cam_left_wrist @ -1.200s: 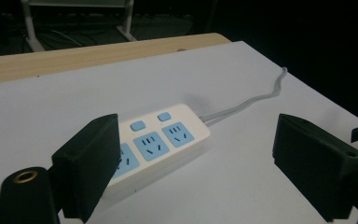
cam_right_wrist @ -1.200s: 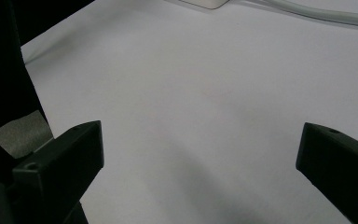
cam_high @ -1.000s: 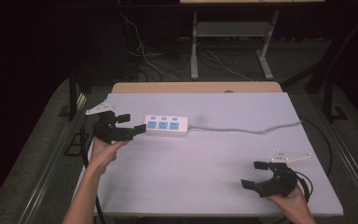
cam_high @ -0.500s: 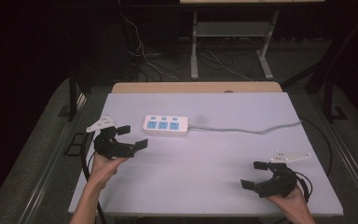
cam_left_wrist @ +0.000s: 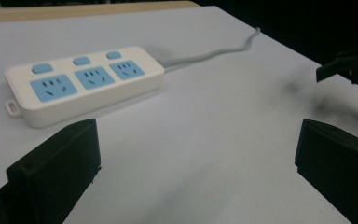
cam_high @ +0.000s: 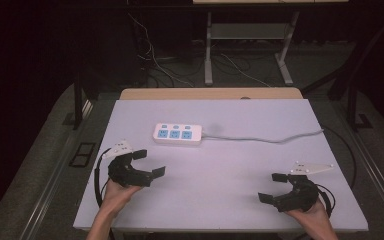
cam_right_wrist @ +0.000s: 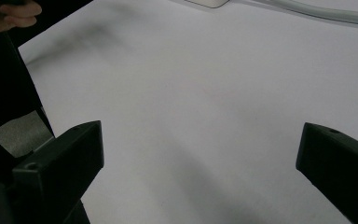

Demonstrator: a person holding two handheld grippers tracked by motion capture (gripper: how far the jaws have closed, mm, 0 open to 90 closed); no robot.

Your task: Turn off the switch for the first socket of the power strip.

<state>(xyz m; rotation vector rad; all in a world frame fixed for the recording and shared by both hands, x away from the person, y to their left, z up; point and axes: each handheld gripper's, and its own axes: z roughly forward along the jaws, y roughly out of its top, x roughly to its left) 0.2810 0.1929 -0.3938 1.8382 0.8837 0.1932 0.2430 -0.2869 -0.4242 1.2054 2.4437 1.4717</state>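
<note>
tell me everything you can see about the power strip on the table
The power strip is a white, rounded plastic-looking bar with three light blue sockets in a row and a small blue button beside each. Nothing is plugged in. One end has a small hanging loop; from the other a pale grey cord runs across the table toward its right edge. It lies flat, sockets up, on the far left part of the white top. Neither the left gripper nor the right gripper touches it; both are open.
</note>
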